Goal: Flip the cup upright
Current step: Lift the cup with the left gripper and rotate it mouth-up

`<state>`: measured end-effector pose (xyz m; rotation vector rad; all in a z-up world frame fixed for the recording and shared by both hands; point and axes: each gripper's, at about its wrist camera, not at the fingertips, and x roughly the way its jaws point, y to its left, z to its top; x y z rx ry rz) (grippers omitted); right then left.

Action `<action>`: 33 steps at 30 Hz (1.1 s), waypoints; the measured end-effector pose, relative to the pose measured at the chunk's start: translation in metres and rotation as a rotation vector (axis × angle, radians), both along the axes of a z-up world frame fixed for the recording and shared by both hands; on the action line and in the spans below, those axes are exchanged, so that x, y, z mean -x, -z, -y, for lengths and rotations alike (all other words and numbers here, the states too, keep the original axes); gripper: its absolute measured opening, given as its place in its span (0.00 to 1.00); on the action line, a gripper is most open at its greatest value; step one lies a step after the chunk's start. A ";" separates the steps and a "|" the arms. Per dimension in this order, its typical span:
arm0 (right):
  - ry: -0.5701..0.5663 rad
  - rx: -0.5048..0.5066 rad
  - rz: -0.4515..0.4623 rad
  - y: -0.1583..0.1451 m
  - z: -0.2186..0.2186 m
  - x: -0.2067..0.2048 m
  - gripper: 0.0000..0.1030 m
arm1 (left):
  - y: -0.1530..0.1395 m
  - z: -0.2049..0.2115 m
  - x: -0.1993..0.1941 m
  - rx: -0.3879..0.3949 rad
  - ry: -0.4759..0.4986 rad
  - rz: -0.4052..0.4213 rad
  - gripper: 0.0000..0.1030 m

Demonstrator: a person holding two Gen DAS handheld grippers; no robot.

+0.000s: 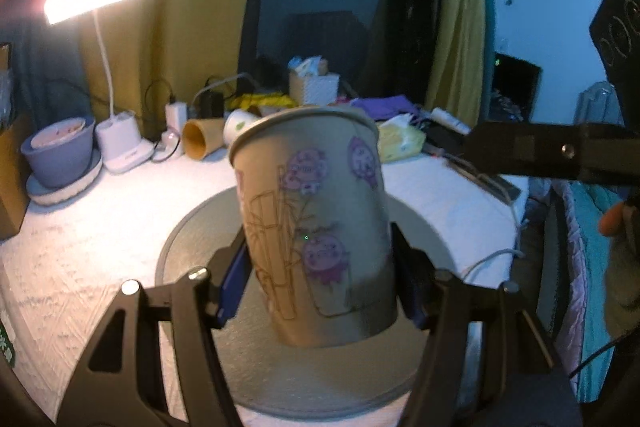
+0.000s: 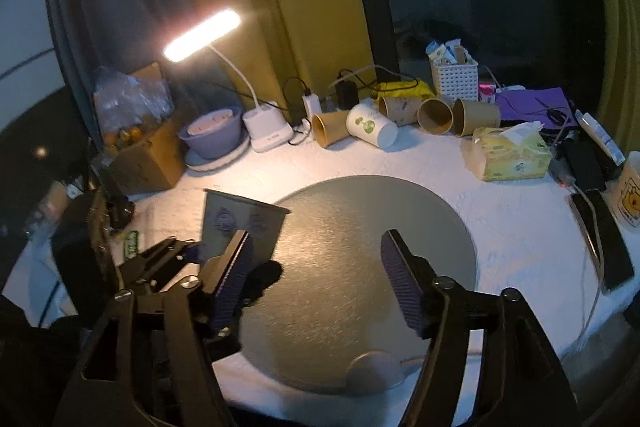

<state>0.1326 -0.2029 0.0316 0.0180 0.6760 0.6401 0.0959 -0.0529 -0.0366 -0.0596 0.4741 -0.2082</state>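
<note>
The left gripper (image 1: 320, 287) has its fingers (image 1: 234, 283) clamped on the lower wall of the tan paper cup with purple cartoon stamps and a bamboo drawing (image 1: 316, 227), one pad on each side. The cup stands between them with its wide rolled rim uppermost and its narrow base down, only slightly tilted. It hangs over the round grey brushed-metal mat (image 1: 192, 239); I can't tell whether the base touches the mat or sits just clear of it. Holding low on the body looks deliberate: it leaves the mouth free and lets the base meet the mat first.

The right gripper (image 2: 316, 279) carries nothing. Its ribbed purple fingers (image 2: 402, 287) are spread wide above the same mat (image 2: 400, 211), with bare mat showing in the gap. In that view the cup (image 2: 236, 215) appears beyond and outside its left-hand finger, held in the left gripper (image 2: 192, 259), so the right one seems to be keeping out of the way.

My reading is that the flip is nearly done, and what remains is to settle the cup squarely and let go. Thin paper squeezed hard could dent, or tip on release.

Beyond the fingertips, spare paper cups (image 2: 436, 115) lie on their sides on the white counter (image 2: 512, 227) near a lit desk lamp (image 2: 202, 35).
</note>
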 end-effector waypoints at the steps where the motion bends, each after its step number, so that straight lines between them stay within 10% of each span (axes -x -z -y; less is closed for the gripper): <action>1: -0.006 -0.008 0.003 -0.002 0.001 0.004 0.69 | -0.002 0.003 0.004 -0.002 0.007 0.023 0.62; 33: -0.150 -0.193 -0.017 -0.024 0.020 0.053 0.75 | -0.029 0.059 0.090 -0.077 0.217 0.360 0.62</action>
